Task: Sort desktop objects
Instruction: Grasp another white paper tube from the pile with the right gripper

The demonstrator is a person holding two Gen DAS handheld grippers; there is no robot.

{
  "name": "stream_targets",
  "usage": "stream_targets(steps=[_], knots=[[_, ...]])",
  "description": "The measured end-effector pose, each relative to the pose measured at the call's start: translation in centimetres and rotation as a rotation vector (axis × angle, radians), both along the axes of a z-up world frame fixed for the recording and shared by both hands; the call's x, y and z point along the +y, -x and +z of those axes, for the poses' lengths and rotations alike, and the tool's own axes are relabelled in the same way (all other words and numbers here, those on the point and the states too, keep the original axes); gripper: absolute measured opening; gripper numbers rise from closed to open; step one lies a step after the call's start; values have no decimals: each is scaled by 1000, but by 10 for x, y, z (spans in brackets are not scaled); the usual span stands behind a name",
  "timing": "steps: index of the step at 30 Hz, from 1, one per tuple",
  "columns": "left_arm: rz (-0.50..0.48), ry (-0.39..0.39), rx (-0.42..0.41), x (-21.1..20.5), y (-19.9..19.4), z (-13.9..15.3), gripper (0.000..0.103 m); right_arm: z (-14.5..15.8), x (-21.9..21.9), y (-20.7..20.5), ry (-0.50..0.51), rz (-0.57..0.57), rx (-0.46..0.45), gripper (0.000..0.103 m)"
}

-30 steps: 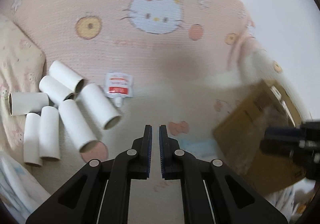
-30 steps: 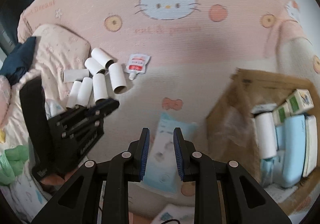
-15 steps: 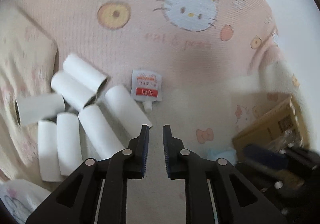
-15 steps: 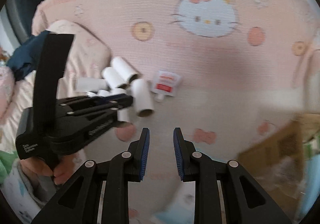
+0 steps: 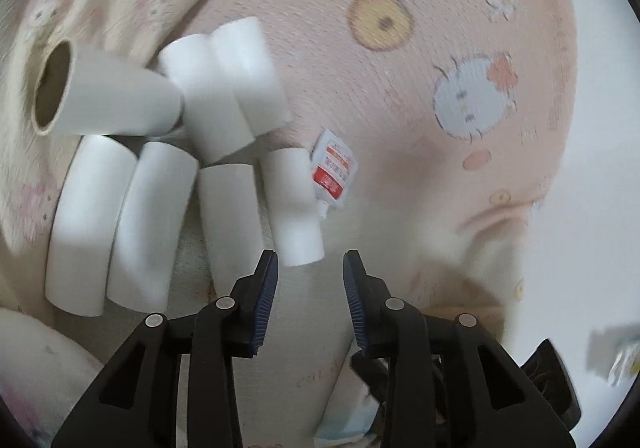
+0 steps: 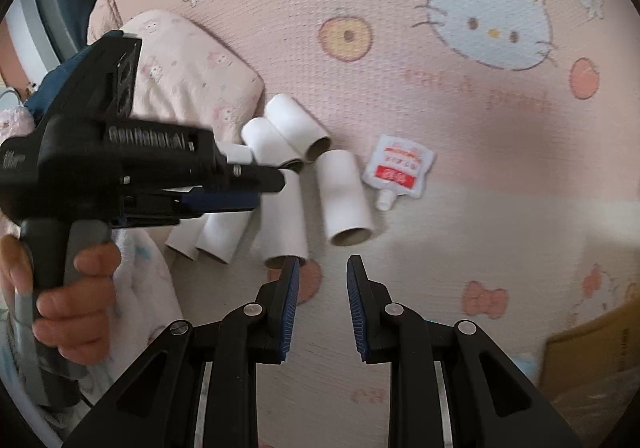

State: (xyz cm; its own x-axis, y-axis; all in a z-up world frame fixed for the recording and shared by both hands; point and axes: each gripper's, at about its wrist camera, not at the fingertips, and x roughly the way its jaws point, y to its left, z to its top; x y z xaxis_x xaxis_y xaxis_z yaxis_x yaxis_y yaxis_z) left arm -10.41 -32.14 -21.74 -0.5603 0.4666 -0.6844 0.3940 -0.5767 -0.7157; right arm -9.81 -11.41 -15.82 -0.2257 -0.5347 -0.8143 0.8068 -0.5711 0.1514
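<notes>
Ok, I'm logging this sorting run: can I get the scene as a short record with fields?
surface: pink cartoon-cat print blanket
tubes: seven white cardboard tubes, clustered, lying down
sachet: small red-and-white spouted sachet, beside the cluster
left gripper: open, jaws have just been opening, nothing between them, close to one tube's end
right gripper: narrowly closed, empty

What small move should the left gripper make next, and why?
Probably ease the left gripper forward and down around the nearest cardboard tube, then close. Its jaws have just been opening and nothing is between them yet; that tube's open end lies just ahead of the gap. The red-and-white sachet touches the tube's side, so a slow approach seems wise.
</notes>
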Motion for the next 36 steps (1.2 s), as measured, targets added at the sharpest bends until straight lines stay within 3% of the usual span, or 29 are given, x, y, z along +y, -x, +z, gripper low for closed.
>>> stream_targets(steps=[12,16,24,27,29,31,36], knots=[[-25,81,-153,11,14,-17,49,-30,-32,1,-7,47,-66,21],[-28,87,-213,14,18,-28,49,-45,-31,11,30,15,-157,21],[23,22,-257,4,15,-45,49,-64,-42,18,40,-12,-221,21],[15,14,-270,4,15,-48,42,-65,-42,20,38,-19,-210,27],[1,10,-280,6,16,-50,40,-67,-39,24,51,-30,-234,42],[-6,14,-275,9,18,-50,38,-68,-36,25,72,-33,-242,47],[-23,40,-268,16,20,-50,38,-76,-40,30,43,-21,-228,49]])
